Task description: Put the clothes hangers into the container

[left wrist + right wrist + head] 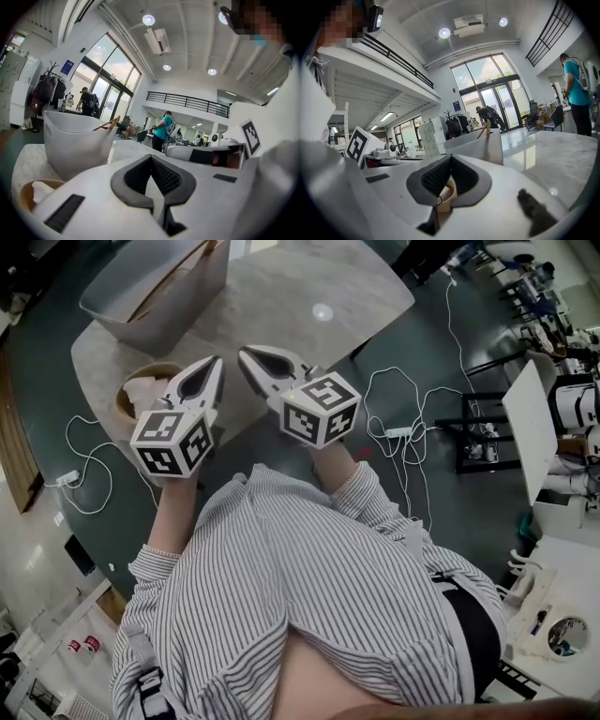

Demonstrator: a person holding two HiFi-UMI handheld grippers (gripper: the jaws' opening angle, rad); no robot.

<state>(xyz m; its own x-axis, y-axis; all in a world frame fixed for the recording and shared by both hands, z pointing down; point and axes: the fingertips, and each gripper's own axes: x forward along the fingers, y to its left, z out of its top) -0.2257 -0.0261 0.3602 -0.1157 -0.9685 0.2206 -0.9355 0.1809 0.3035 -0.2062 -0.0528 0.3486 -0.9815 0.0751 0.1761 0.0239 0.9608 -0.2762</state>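
Observation:
The white container (pixel 155 287) stands at the table's far left corner with wooden hangers (pixel 173 282) lying inside it. In the left gripper view the container (pixel 75 140) rises close ahead, a hanger tip (pixel 107 124) poking over its rim. The right gripper view has the container (pixel 476 143) farther off, a hanger (pixel 488 129) standing in it. My left gripper (pixel 214 362) and right gripper (pixel 246 354) hover side by side over the table's near part, tips pointing toward the container. Both are shut with nothing held, left (pixel 151 158) and right (pixel 450 157).
A round wooden bowl (pixel 141 390) holding white cloth sits just left of my left gripper, near the table edge. The marble table (pixel 309 296) stretches ahead. White cables and a power strip (pixel 398 432) lie on the floor to the right. People stand far off in the room.

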